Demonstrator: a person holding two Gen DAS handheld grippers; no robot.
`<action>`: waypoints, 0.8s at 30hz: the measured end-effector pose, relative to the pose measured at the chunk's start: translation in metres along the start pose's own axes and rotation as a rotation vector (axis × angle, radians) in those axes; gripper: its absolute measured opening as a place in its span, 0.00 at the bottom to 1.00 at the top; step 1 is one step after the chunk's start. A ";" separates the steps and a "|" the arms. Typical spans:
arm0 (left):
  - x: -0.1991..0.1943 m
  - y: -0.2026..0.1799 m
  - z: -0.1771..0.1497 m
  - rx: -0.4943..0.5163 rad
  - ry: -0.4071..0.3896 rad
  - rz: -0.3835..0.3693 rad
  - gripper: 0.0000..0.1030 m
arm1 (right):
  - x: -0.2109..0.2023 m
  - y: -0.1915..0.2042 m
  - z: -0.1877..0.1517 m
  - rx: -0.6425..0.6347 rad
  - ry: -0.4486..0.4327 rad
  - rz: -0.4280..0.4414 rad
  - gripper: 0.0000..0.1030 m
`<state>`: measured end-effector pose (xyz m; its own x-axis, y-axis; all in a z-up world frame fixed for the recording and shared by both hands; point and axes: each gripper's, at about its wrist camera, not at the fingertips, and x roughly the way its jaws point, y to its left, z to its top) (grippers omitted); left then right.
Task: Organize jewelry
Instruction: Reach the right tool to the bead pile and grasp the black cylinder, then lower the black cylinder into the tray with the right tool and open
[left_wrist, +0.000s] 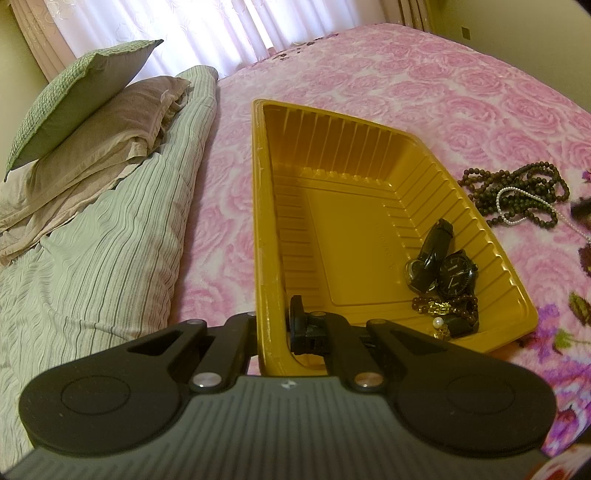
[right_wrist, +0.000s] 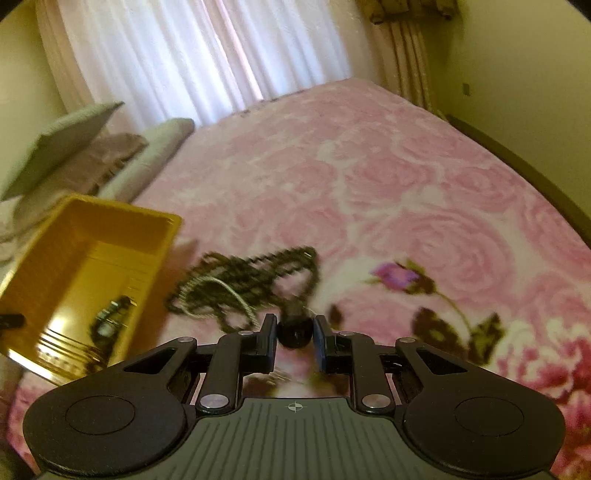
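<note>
The left wrist view looks steeply down, close over the yellow tray (left_wrist: 369, 236) at frame centre. The right wrist view faces across the bed (right_wrist: 369, 166). Both share tray, dark beads (left_wrist: 517, 195) and curtain (right_wrist: 192, 51).

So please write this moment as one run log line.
left gripper: shut on yellow tray wall | right gripper: shut on dark round piece | bead necklaces: on bedspread

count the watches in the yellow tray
2 watches, both at the near right end of the yellow tray: one with a round black face, one lying just left of it. The beads and straps piled there may hide more.
</note>
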<state>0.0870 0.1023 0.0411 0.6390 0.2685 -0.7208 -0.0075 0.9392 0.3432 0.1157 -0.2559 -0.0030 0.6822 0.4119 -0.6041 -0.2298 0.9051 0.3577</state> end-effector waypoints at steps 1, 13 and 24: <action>0.000 0.000 0.000 0.000 0.000 0.000 0.02 | -0.001 0.004 0.001 -0.006 -0.006 0.010 0.20; 0.000 0.000 0.000 -0.001 -0.001 -0.001 0.02 | 0.011 0.053 0.014 -0.093 -0.022 0.102 0.20; -0.001 0.000 0.000 -0.003 -0.002 -0.002 0.03 | 0.031 0.131 0.019 -0.246 0.046 0.303 0.20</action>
<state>0.0866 0.1021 0.0417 0.6402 0.2661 -0.7207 -0.0083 0.9404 0.3398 0.1199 -0.1264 0.0384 0.5276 0.6635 -0.5305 -0.5790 0.7378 0.3469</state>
